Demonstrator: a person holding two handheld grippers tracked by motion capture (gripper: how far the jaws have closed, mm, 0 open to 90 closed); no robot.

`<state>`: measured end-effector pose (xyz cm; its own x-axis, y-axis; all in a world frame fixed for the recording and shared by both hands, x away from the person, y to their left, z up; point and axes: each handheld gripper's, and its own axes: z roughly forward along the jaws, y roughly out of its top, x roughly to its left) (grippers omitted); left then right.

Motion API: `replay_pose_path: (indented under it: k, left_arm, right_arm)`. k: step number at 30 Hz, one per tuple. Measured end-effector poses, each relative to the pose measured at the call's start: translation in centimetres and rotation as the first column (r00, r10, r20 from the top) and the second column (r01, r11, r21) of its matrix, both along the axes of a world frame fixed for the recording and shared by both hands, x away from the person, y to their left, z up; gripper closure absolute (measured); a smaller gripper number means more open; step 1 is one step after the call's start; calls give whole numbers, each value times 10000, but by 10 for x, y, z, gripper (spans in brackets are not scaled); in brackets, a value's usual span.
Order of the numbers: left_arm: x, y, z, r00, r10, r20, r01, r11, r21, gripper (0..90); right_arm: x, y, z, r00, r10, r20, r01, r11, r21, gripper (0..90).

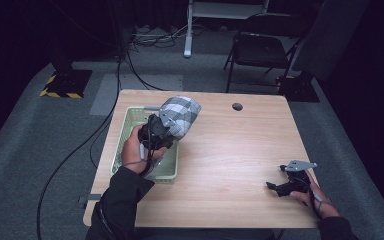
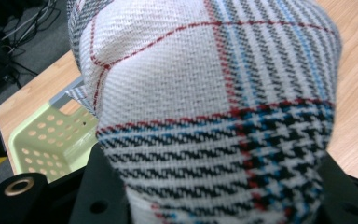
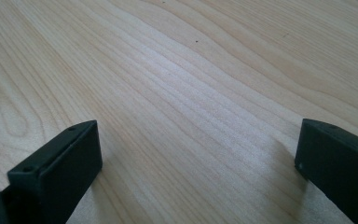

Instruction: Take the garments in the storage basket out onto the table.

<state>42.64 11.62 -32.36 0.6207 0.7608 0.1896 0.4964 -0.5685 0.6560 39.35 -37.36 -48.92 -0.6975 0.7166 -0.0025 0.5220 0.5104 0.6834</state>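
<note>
My left gripper (image 1: 166,124) has its jaws pinching the bundled plaid woven cloth (image 1: 180,116), held above the pale green perforated plastic basket's (image 1: 125,131) far rim so it hangs free. My right gripper (image 1: 280,187) rests on the desk, well right of the basket, jaws spread.

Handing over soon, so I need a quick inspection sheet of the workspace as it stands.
Surface: wooden table, bare wood between the claws, round hole near the far edge.
Job's things: checked cloth, bunched, lifted above the green basket at the table's left.
Clutter: nothing seen.
Grippers: left claw shut on the checked cloth; right claw open, low over bare wood.
Cables: black cables across the floor at left.
Surroundings: grey carpet, folding chair behind the table.
</note>
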Motion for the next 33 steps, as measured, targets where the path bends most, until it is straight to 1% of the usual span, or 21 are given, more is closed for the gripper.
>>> replay_pose_path:
  k: [5,7,10,16,17,20,21,24,28,31,33]
  left_arm:
    - [-3,-8,7,9999,-112,24,112,9999,-13,527]
    - [-4,-11,9,9999,-132,65,132,9999,-78,527]
    - [-5,-16,12,9998,-184,10,185,9996,-236,527]
    - [-6,-27,15,9993,-356,-73,354,9990,-270,527]
    - [-7,-29,16,9992,-385,-58,383,9988,-311,526]
    - [-7,-32,19,9988,-488,-101,480,9967,-661,526]
    - [-7,-33,19,9987,-496,-93,488,9963,-708,526]
    - [-8,-39,21,9984,-561,-117,552,9961,-692,526]
    - [-8,-47,21,9964,-829,-196,815,9946,-650,525]
    - [-7,-53,21,9965,-797,-259,775,9941,-754,525]
    - [-6,-56,21,9958,-857,-310,832,9938,-732,525]
  right_arm:
    - [0,0,0,10000,0,-1,0,10000,-3,5]
    - [0,0,0,10000,-1,-2,1,10000,-2,5]
    - [0,0,0,10000,-1,-2,1,10000,-2,5]
    - [0,0,0,10000,-9,-6,9,10000,9,5]
    - [0,0,0,10000,-10,-6,10,10000,9,5]
    - [0,0,0,10000,-10,-5,10,10000,10,5]
    - [0,0,0,10000,-8,-5,8,10000,7,5]
    - [0,0,0,10000,-12,-10,12,10000,11,5]
    - [0,0,0,10000,-13,-11,13,10000,11,5]
    - [0,0,0,10000,-12,-11,12,10000,11,5]
    - [0,0,0,10000,-13,-11,13,10000,12,5]
